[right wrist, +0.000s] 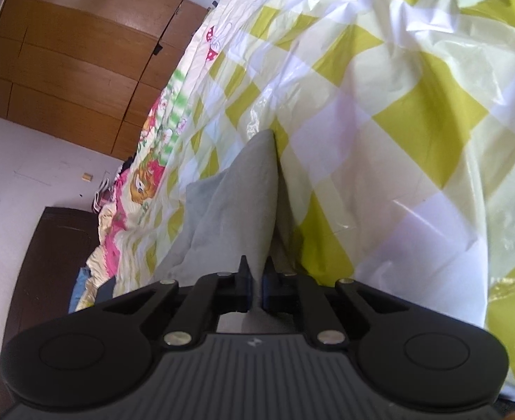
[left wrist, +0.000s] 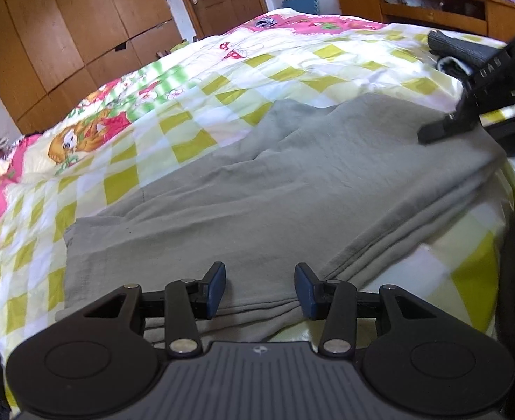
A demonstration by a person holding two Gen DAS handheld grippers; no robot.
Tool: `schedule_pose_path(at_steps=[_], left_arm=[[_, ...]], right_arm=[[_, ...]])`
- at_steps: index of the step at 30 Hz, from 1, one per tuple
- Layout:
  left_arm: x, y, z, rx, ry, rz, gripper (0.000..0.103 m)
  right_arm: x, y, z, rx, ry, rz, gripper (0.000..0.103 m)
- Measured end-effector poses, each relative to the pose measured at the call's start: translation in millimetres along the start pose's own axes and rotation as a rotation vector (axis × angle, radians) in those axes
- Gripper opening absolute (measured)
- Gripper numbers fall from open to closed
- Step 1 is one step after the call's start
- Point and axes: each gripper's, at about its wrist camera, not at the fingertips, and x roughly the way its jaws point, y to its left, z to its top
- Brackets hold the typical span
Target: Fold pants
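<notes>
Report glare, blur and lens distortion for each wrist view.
Left wrist view: fisheye bends the brown wooden wardrobe; the other hand's black tongs are slightly blurred; the grey cotton pants are evenly lit. Right wrist view: glare streaks the glossy yellow-and-white checked bedcover; the picture is strongly tilted and its edges curve.

Left gripper agape — right gripper clamped

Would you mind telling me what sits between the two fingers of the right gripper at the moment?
A fold of the grey pants sits there: the right wrist view shows the right gripper closed on the cloth, lifting it off the checked bedspread.
</notes>
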Motion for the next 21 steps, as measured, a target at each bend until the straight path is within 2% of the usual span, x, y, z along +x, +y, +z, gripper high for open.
schedule_pose_path(at_steps=[5,8,11,16,21], left_arm=[[-8,2,-1,0.013,-0.021,0.002,0.057],[-13,5,0,-0.006,-0.055,-0.004,0.057],[-11,5,-1,-0.032,-0.066,-0.027,0.057],[-6,-1,-10,-0.012,-0.076,-0.032,0.057],[-5,8,-13,-0.073,-0.089,-0.071,0.057]], right_arm=[[1,1,0,0.002,-0.009,-0.013,0.007],[8,0,1,0.009,0.027,-0.005,0.012],[12,0,0,0.004,0.042,-0.008,0.012],[15,3,-2,-0.017,0.053,-0.045,0.012],[18,4,-3,-0.023,0.054,-0.072,0.012]])
